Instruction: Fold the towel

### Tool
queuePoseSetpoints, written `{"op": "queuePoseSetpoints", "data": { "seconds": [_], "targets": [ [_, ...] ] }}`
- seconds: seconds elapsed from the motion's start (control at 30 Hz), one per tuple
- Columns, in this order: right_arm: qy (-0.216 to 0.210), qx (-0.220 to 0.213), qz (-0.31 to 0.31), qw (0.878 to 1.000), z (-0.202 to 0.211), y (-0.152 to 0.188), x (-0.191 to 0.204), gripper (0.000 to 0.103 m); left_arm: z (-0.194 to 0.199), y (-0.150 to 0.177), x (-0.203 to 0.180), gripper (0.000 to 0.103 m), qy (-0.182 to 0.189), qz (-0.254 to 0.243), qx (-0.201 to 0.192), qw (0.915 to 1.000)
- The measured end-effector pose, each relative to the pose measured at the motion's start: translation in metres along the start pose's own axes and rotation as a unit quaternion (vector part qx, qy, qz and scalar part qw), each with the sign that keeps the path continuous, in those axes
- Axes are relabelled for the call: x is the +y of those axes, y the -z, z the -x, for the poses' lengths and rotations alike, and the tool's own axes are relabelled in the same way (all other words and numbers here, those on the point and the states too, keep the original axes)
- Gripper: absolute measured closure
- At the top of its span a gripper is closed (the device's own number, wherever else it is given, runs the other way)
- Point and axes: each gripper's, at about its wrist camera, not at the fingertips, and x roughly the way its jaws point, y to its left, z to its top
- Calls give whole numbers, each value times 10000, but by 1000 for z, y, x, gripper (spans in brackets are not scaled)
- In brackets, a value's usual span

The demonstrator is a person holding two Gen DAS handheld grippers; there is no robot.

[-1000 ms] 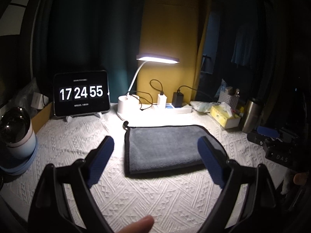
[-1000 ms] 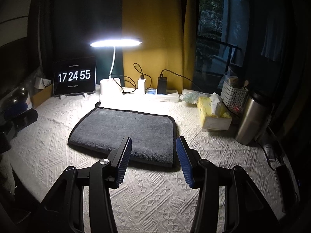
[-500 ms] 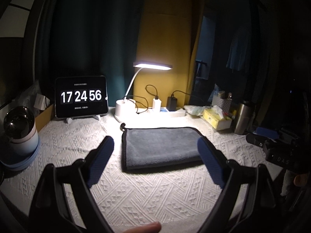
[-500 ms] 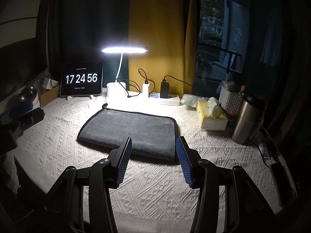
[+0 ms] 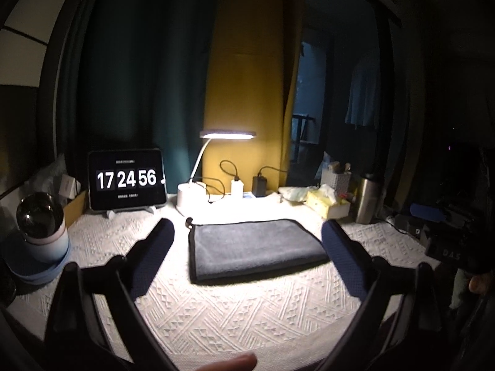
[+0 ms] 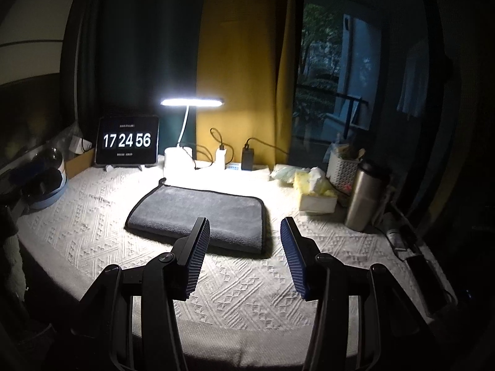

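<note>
A grey towel [image 5: 253, 247] with a dark border lies folded flat in the middle of the white textured tablecloth [image 5: 241, 312]. It also shows in the right wrist view [image 6: 201, 213]. My left gripper [image 5: 247, 247] is open and empty, held above the table's near side, apart from the towel. My right gripper [image 6: 244, 241] is open and empty, held back near the table's front edge, short of the towel's near right corner.
A tablet clock [image 5: 125, 182] stands at the back left beside a lit desk lamp [image 5: 227, 134] and chargers. A tissue box [image 6: 315, 194], a white basket [image 6: 342, 168] and a steel flask [image 6: 363, 198] stand at the right. A round white device [image 5: 40, 232] sits at the left.
Both grippers have drawn back and up from the towel, which looks smaller now. The towel has not moved. Both stay open.
</note>
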Motion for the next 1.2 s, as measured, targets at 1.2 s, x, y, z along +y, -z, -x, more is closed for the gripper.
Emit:
{"op": "queuePoseSetpoints", "data": {
  "seconds": [1.2],
  "targets": [
    [151, -367, -62, 9992, 28, -10, -6, 44, 23, -13, 6, 6, -20, 92, -298, 9995]
  ]
}}
